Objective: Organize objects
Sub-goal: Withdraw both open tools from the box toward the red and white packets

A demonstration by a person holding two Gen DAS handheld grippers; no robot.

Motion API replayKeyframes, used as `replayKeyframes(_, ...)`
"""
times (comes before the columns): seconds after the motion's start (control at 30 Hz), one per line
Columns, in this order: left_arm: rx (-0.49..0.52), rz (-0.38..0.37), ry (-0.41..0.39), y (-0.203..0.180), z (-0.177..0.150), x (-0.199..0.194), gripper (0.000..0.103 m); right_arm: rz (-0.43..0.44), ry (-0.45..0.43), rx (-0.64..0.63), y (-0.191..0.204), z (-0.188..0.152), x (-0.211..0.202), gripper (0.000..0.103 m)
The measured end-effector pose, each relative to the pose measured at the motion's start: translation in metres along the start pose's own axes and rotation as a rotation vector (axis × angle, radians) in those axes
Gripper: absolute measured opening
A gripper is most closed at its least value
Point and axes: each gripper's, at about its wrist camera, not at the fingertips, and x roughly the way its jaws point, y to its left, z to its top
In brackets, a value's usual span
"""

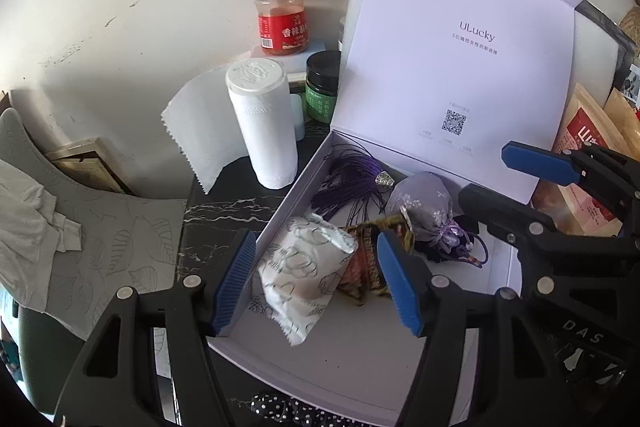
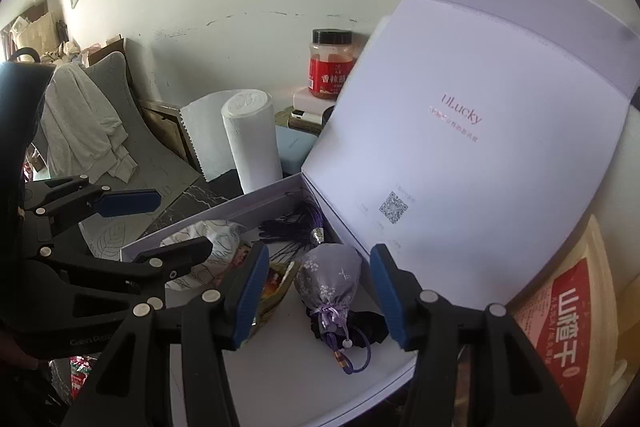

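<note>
An open lilac gift box (image 1: 360,355) with its raised lid (image 1: 460,67) stands on a dark marble table. Inside lie a white printed pouch (image 1: 304,267), a brown-gold packet (image 1: 372,259), a purple tassel (image 1: 352,179) and a lilac sachet (image 1: 424,207). My left gripper (image 1: 320,279) is open, its fingers on either side of the white pouch and packet, holding nothing. My right gripper (image 2: 316,291) is open above the lilac sachet (image 2: 332,279), empty; it also shows in the left wrist view (image 1: 508,175). The left gripper shows in the right wrist view (image 2: 160,227).
A paper towel roll (image 1: 264,123), a red spice jar (image 1: 282,19) and a green jar (image 1: 322,83) stand behind the box by the wall. A snack bag (image 2: 572,323) lies at the right. A grey cushion with cloth (image 1: 80,219) is at the left.
</note>
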Motion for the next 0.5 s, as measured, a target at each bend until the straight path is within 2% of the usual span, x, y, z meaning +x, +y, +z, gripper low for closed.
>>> replayKeyframes(0.5, -0.06, 0.057, -0.04, 0.009, -0.019, -0.055, 0.062, 0.061, -0.072, -0.051, 0.021, 0.003, -0.039, 0.053)
